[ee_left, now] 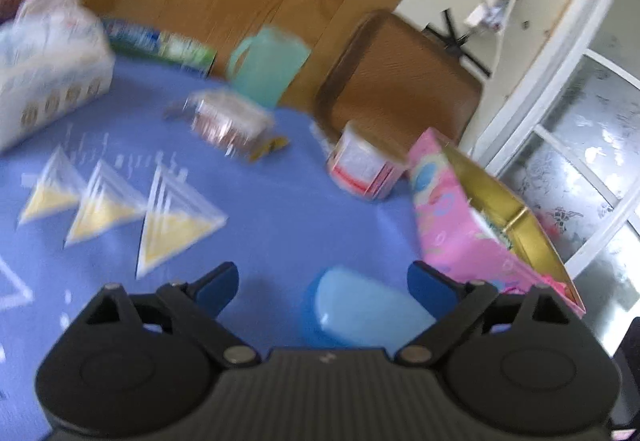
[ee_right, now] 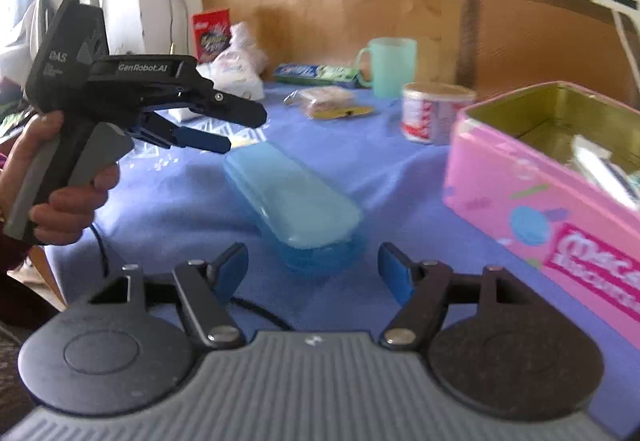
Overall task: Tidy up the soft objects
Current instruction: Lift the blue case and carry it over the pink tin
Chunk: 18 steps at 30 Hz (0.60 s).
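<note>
A light blue plastic case (ee_right: 294, 201) lies on the blue tablecloth (ee_right: 180, 201), also in the left wrist view (ee_left: 360, 307). My left gripper (ee_left: 322, 283) is open and empty, just above the case's near end; it shows in the right wrist view (ee_right: 224, 129) over the case's far end. My right gripper (ee_right: 312, 271) is open and empty, just short of the case's near end. A pink tin box (ee_right: 560, 177) stands open at the right, with items inside; it shows in the left wrist view (ee_left: 472, 217). A wrapped bread packet (ee_left: 230, 125) lies further back.
Three clear triangular packets (ee_left: 176, 225) lie at the left. A white bag (ee_left: 48, 81), a long green-blue box (ee_left: 160, 45), a green mug (ee_left: 266, 63) and a red-white tub (ee_left: 362, 167) stand toward the back. A brown chair (ee_left: 400, 81) is behind the table.
</note>
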Motion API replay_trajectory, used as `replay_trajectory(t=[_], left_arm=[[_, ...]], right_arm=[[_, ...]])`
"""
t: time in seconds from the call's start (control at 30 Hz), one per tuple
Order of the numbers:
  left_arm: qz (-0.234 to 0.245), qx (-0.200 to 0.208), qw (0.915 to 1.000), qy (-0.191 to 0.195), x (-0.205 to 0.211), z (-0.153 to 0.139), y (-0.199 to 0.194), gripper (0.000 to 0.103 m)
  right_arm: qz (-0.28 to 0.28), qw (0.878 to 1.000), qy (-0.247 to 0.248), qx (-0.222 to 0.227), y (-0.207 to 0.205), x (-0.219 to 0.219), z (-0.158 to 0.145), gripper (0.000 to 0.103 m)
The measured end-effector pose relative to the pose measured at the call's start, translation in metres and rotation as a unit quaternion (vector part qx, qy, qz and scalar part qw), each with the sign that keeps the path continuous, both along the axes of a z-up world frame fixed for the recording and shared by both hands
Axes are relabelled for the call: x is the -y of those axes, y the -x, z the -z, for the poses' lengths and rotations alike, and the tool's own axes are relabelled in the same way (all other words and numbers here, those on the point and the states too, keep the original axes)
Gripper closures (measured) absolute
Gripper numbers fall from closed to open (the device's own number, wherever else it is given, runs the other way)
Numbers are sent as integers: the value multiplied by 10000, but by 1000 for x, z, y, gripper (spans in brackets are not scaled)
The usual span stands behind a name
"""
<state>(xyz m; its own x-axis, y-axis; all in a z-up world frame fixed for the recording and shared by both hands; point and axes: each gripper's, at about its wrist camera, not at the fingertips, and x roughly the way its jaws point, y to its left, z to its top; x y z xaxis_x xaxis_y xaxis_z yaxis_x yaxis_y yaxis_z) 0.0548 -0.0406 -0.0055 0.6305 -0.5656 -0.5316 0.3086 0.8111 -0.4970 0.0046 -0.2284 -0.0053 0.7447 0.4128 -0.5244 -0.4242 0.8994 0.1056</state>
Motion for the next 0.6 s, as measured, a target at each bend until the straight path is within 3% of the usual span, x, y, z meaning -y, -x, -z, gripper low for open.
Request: replay_trajectory(t=[0.03,0.07,0.1,0.2,0.3,0.47,0.6], left_arm=[[30,5,10000,-10,1,3,1,15],[37,96,9998,-143,7,3,3,24],[274,88,9994,-209,15,2,3,30],[333,263,9988,-263,33,-13,2,30],[665,531,9963,-77,55,-37,-3,30],[1262,1167,9848,-230,119,-70,-10,29],[1591,1422,9763,-364,173,-77,-20,28]], right_arm=[[-43,10000,-28,-17,-2,-2,3,30],[-49,10000,-51,-11,-4,-5,4,32],[-23,10000,-47,37,-5,-7,5,47],[172,9997,-57,179,1,-2,-3,46],[491,9965,-132,669,18,17,-20,46],[1253,9837,-53,1286,37,50,-38,46],[1853,9731,114,1367,34,74,-37,46]])
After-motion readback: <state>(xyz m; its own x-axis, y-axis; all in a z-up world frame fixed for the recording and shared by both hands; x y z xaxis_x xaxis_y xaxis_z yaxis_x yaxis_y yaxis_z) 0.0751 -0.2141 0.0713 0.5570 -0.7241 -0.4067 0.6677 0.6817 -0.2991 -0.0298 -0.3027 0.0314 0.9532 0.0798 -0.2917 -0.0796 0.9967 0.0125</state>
